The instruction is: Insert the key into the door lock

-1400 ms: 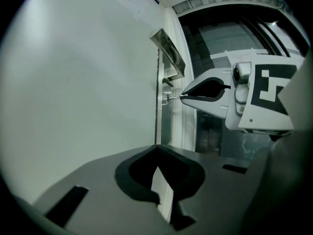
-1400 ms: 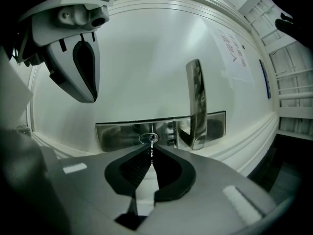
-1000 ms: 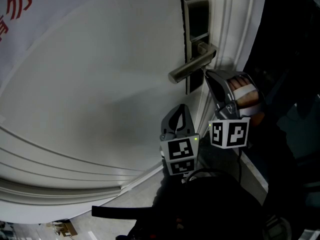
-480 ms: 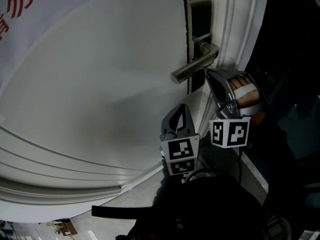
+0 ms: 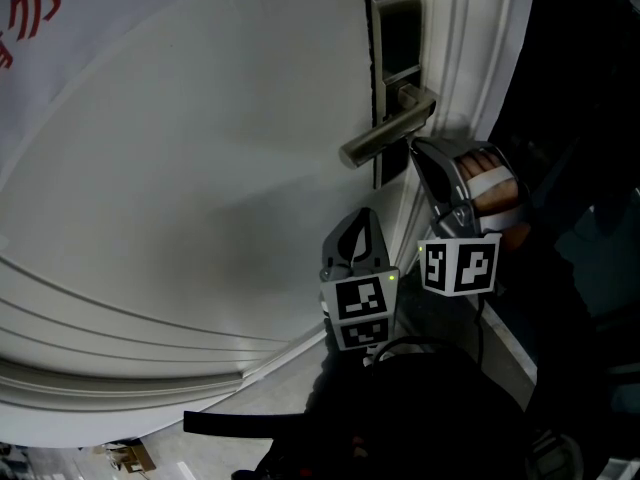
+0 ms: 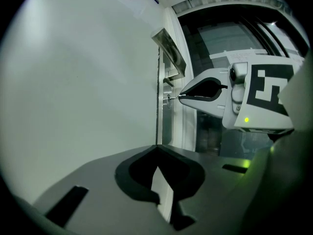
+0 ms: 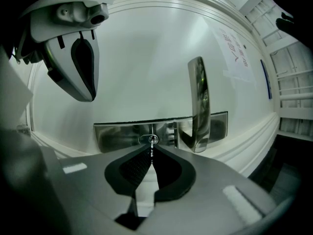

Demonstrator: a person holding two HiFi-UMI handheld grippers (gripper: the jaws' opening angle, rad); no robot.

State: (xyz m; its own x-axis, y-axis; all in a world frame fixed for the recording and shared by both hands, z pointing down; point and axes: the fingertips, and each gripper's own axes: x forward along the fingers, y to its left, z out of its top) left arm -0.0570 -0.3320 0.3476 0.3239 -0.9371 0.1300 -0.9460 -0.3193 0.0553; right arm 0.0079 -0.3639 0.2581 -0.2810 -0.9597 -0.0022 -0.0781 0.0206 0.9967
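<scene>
A steel lock plate [image 5: 393,43] with a lever handle [image 5: 383,134] is mounted on the white door [image 5: 200,168]. My right gripper [image 5: 414,148] sits just under the handle, shut on a small metal key [image 7: 152,151]. The key's tip is at the keyhole [image 7: 149,140] in the plate [image 7: 115,135], and I cannot tell how deep it sits. From the left gripper view the key [image 6: 172,97] bridges the right gripper [image 6: 180,96] and the plate. My left gripper [image 5: 360,216] hangs lower down near the door, shut and holding nothing.
The lever handle [image 7: 198,104] stands out from the plate right of the keyhole. The white door frame [image 5: 470,58] runs beside the lock, with a dark space beyond it. The left gripper [image 7: 82,65] hangs at the upper left in the right gripper view.
Nothing has visibly moved except a slight shift of the head view; both grippers keep their places at the lock.
</scene>
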